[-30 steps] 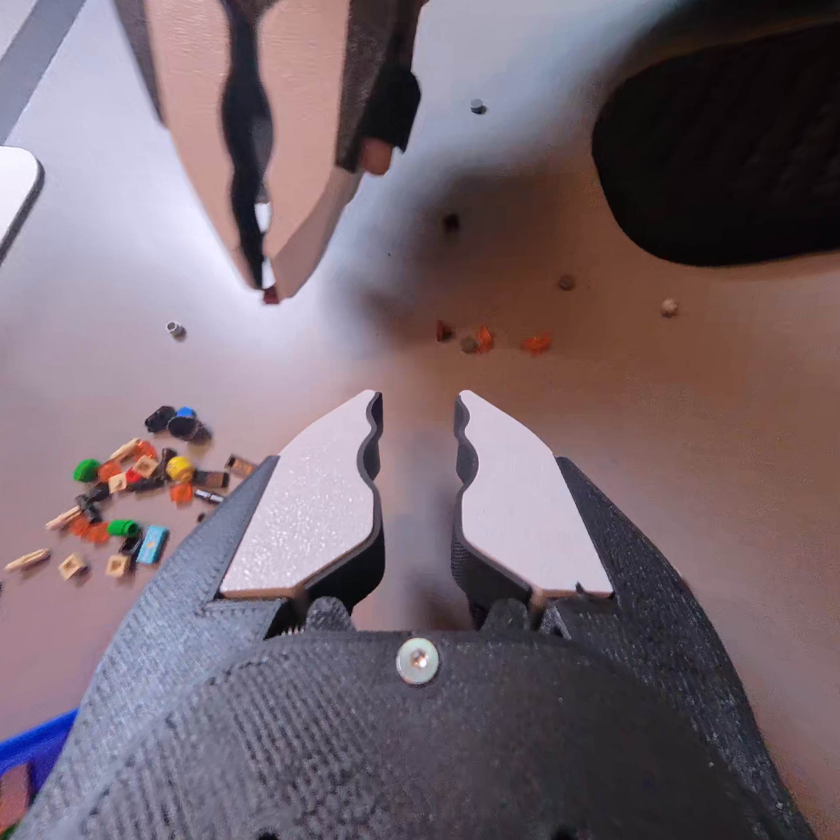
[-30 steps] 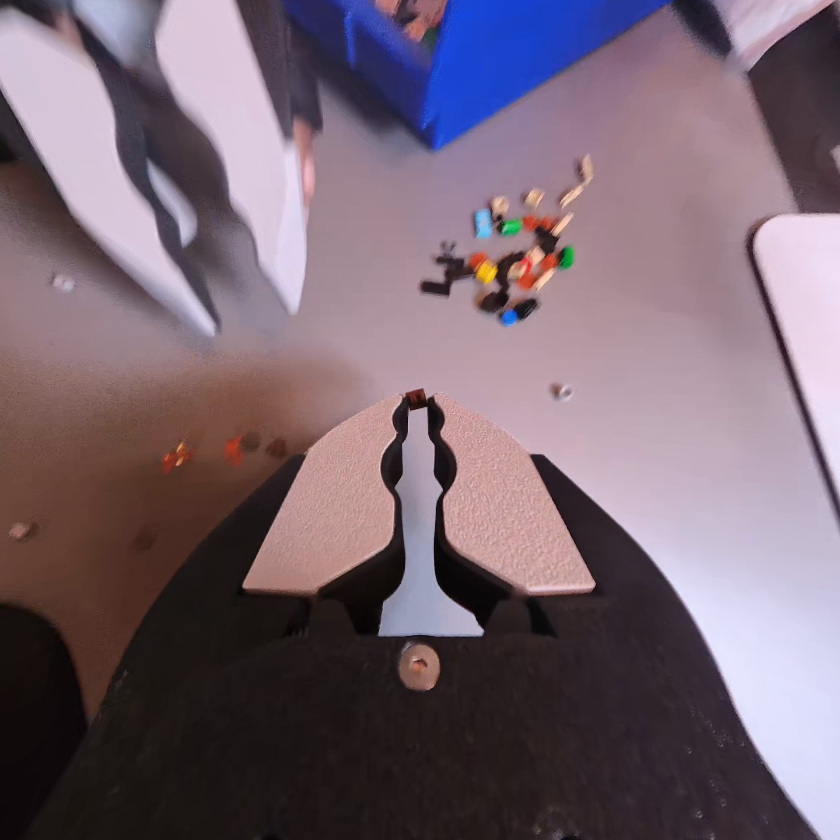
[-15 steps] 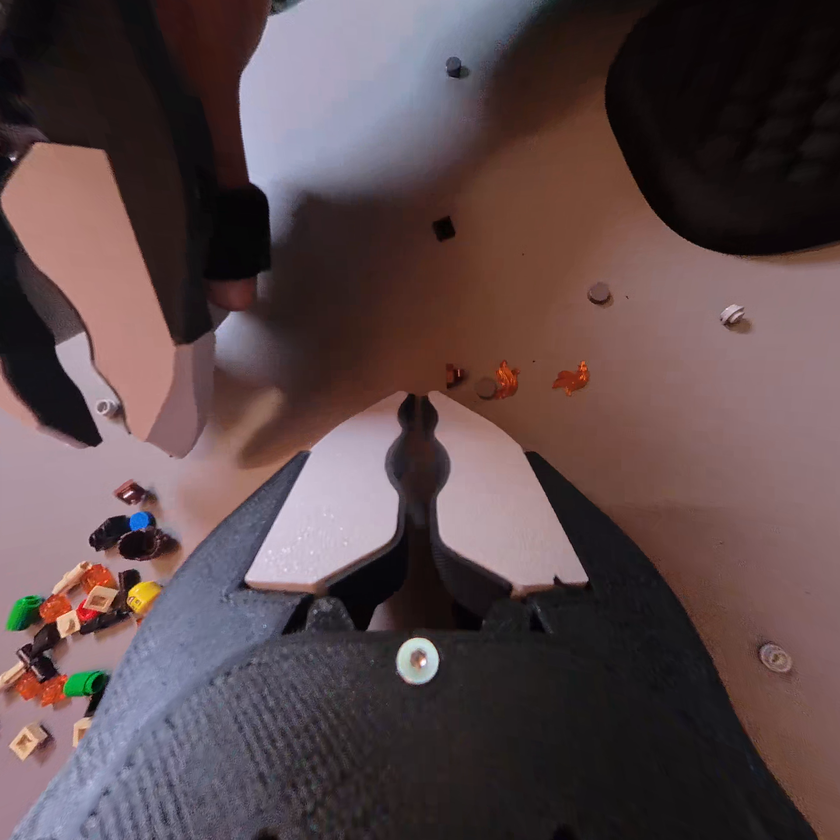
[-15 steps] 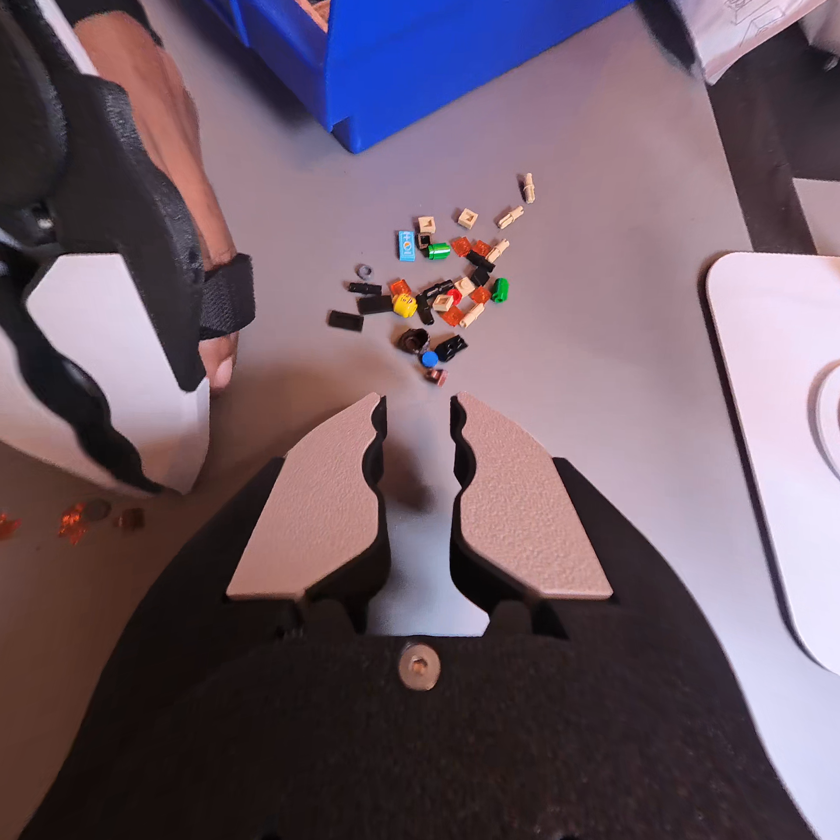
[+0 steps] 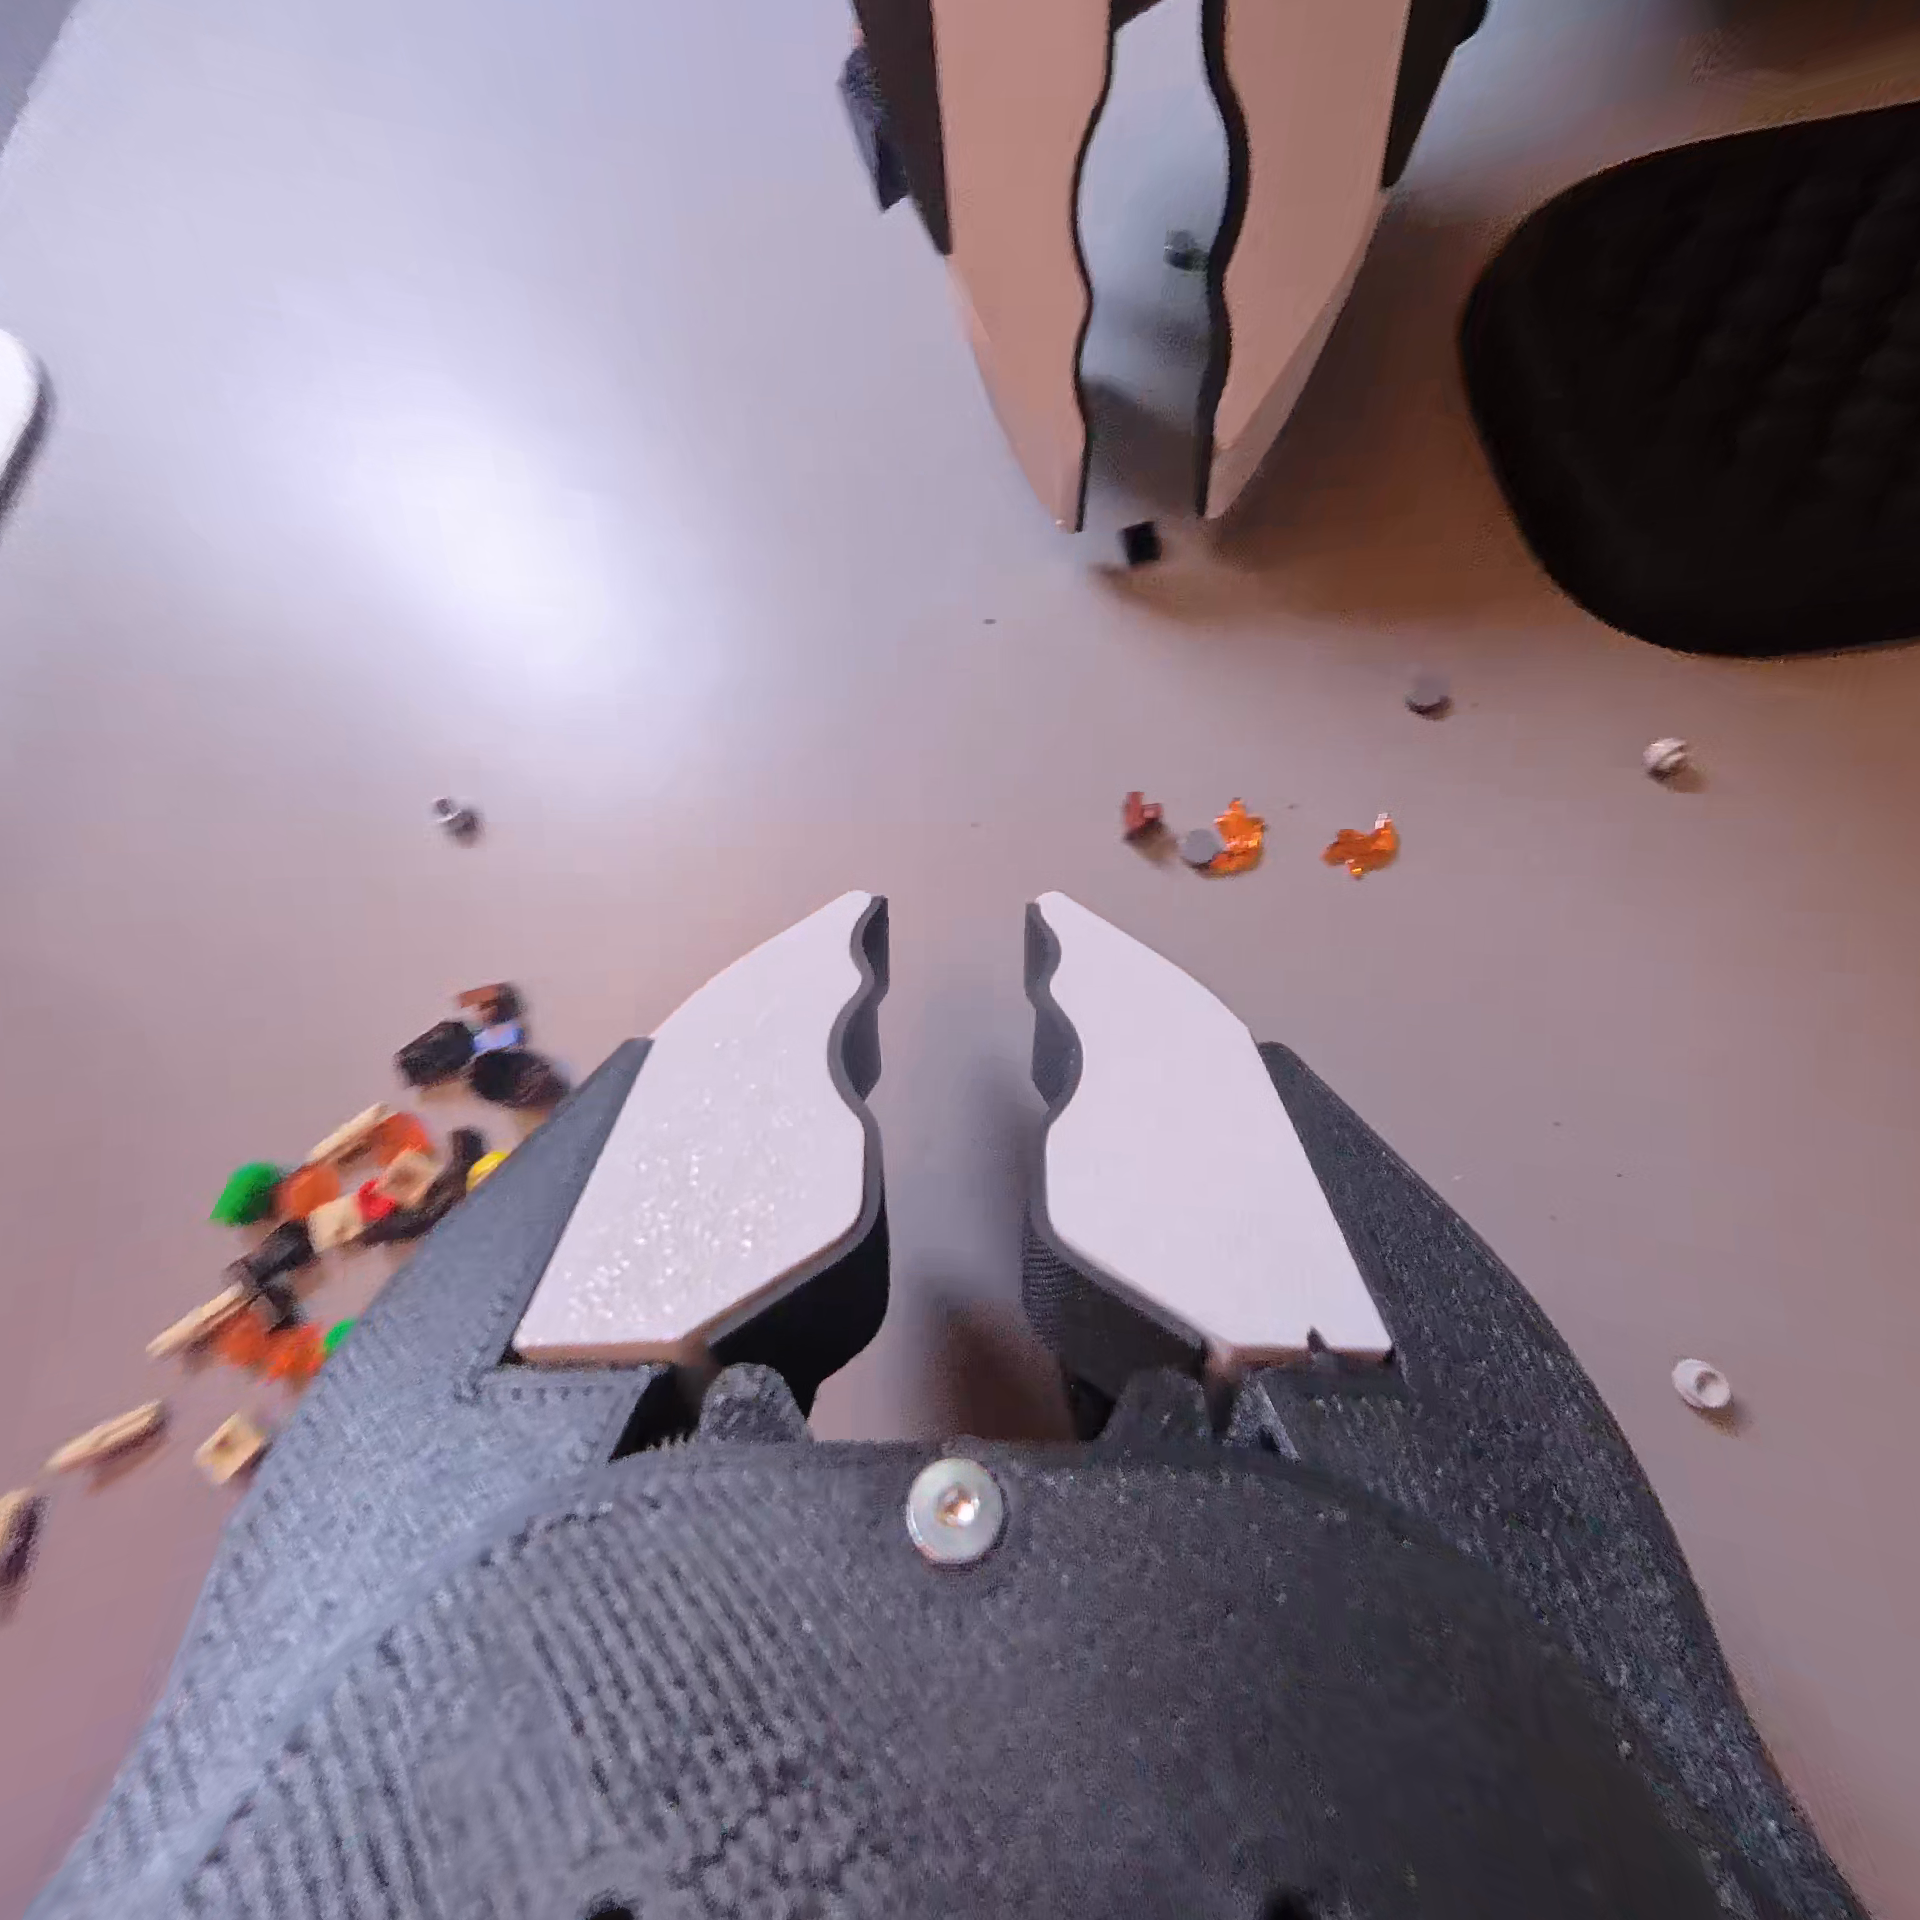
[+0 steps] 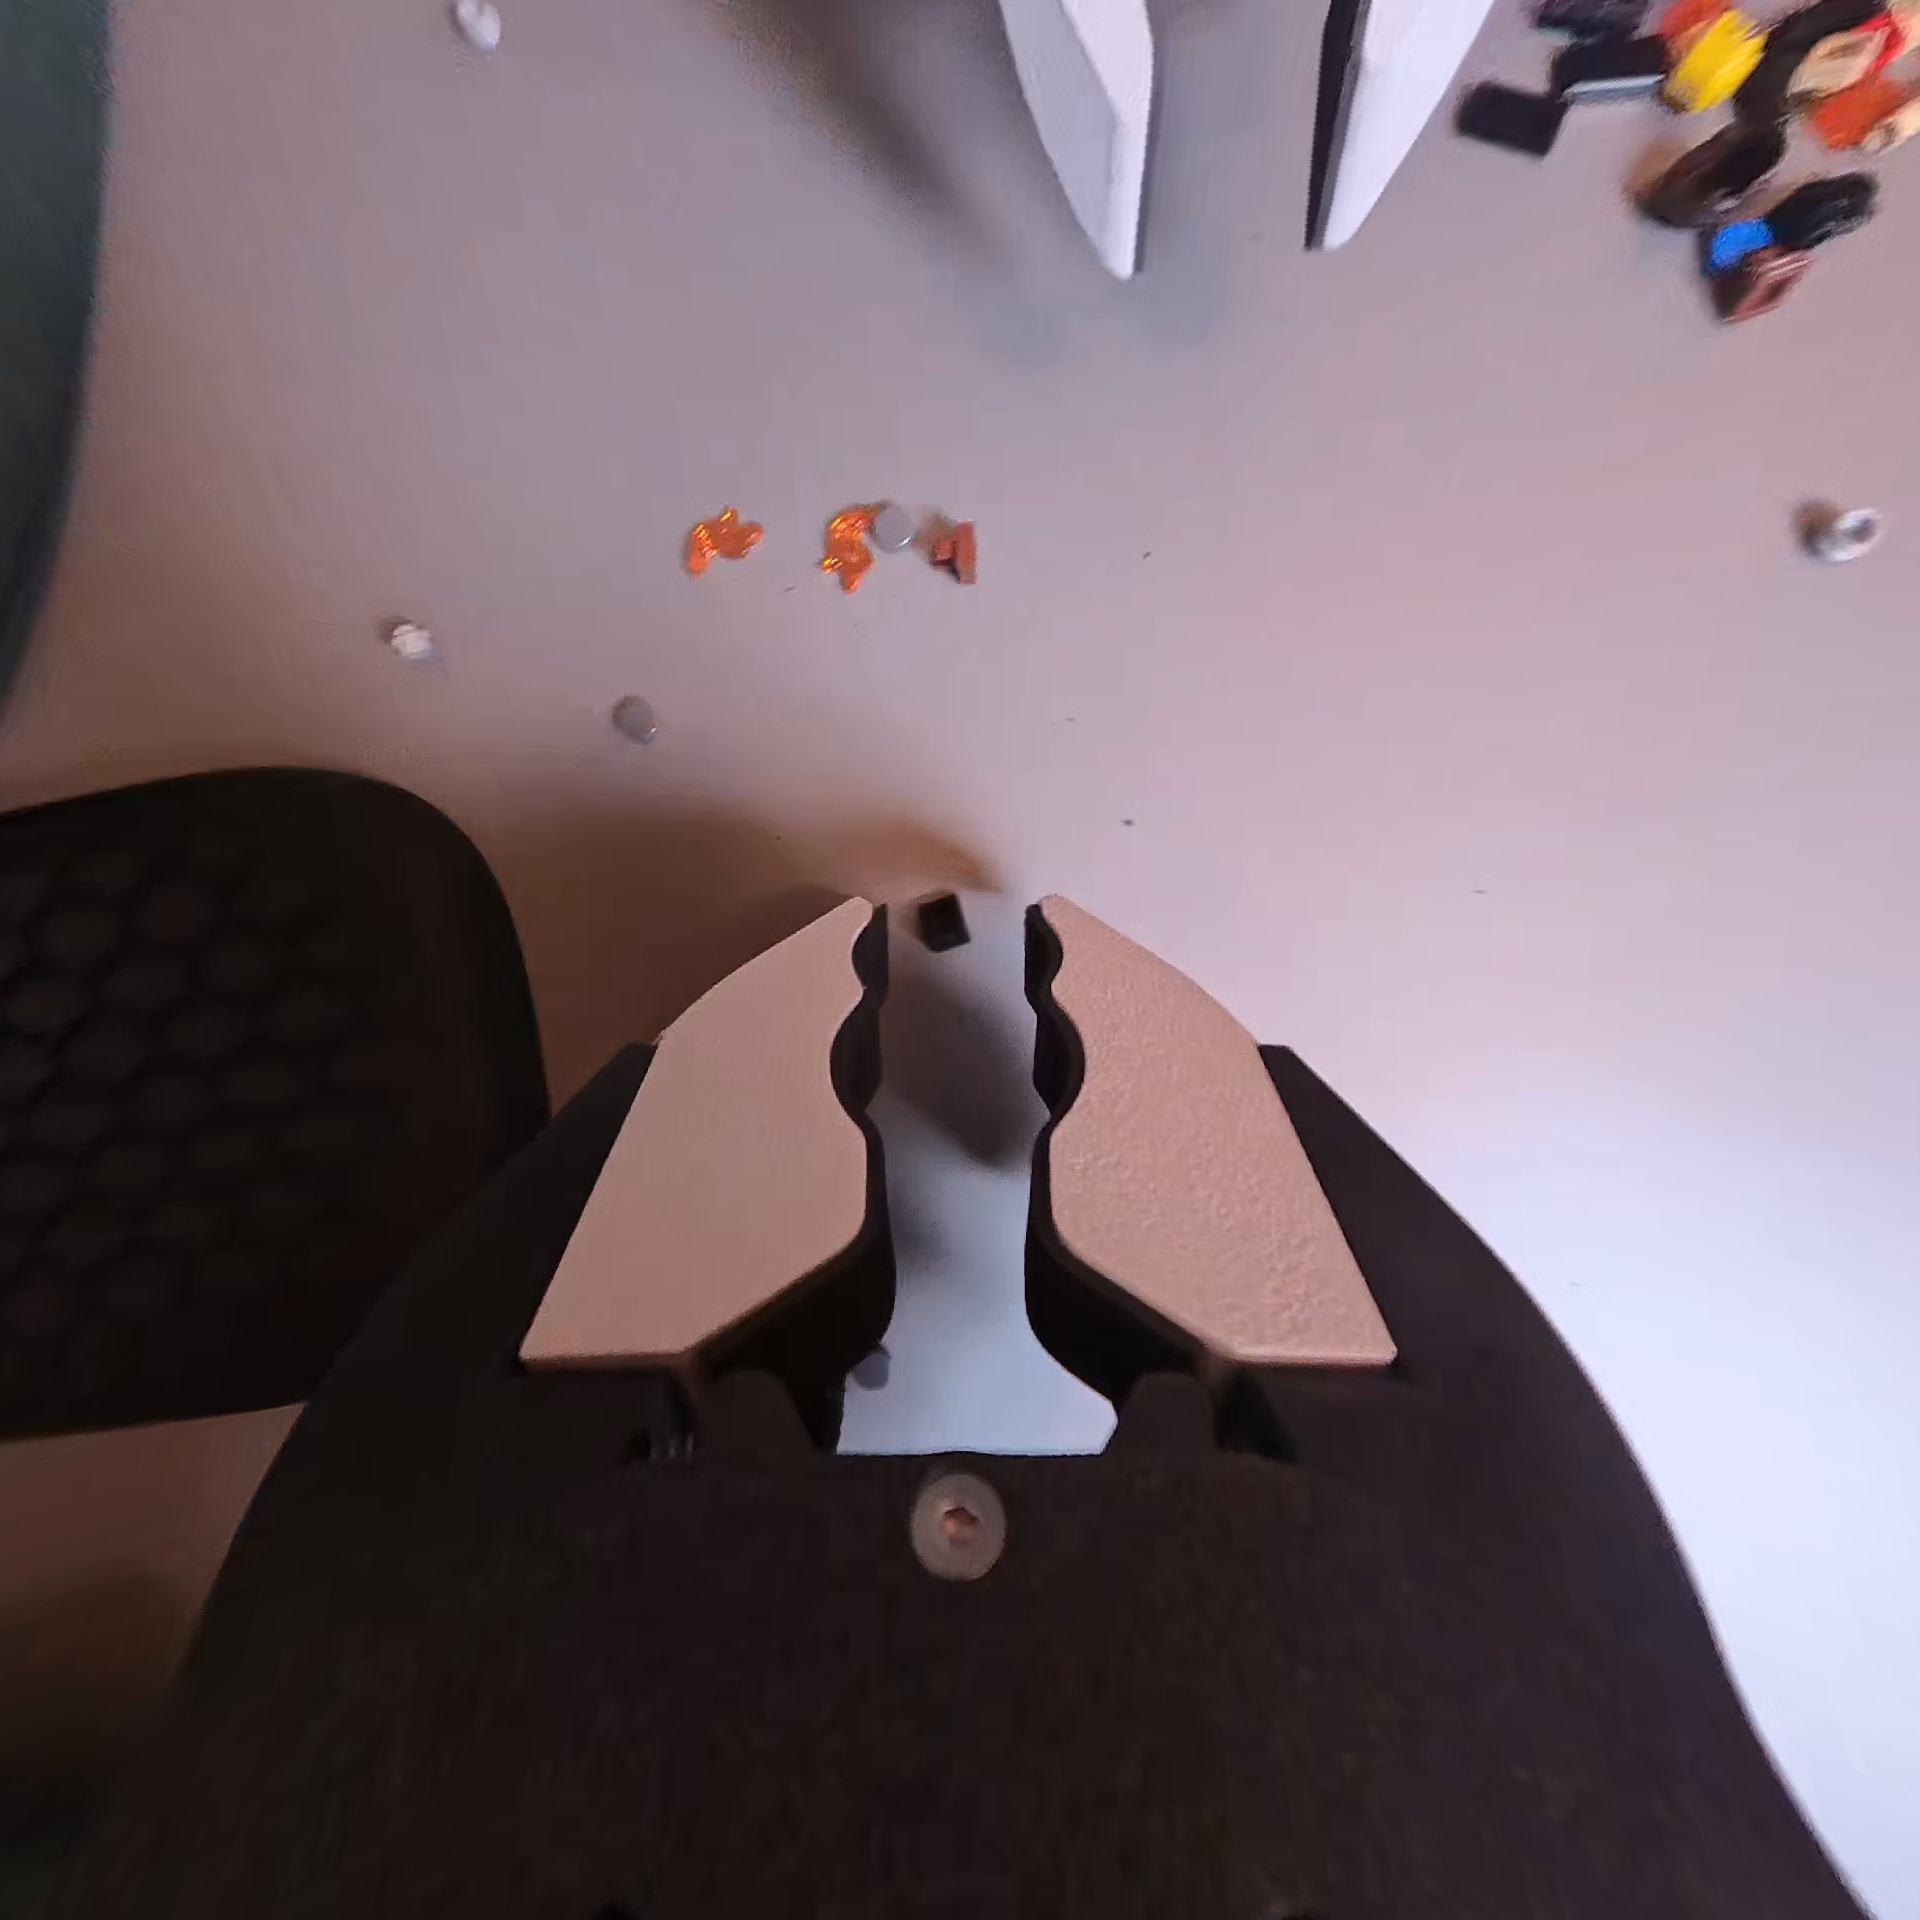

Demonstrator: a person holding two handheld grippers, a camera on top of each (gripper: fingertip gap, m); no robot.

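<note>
Lighting is moderate and uneven; in the left wrist view a broad pale glare patch lies on the counter point(image 5: 436, 499) at upper left, fading to a warm brown cast toward the lower right; in the right wrist view the counter reads bright at right and falls into warm shadow at left beside the black chair seat point(image 6: 229, 1091); soft shadow lies under the jaws. Wide-angle distortion bends the edges; the heap of small toy bricks point(image 5: 343, 1195) is smeared by motion blur in both views; the gripper bodies in the foreground are soft.
</note>
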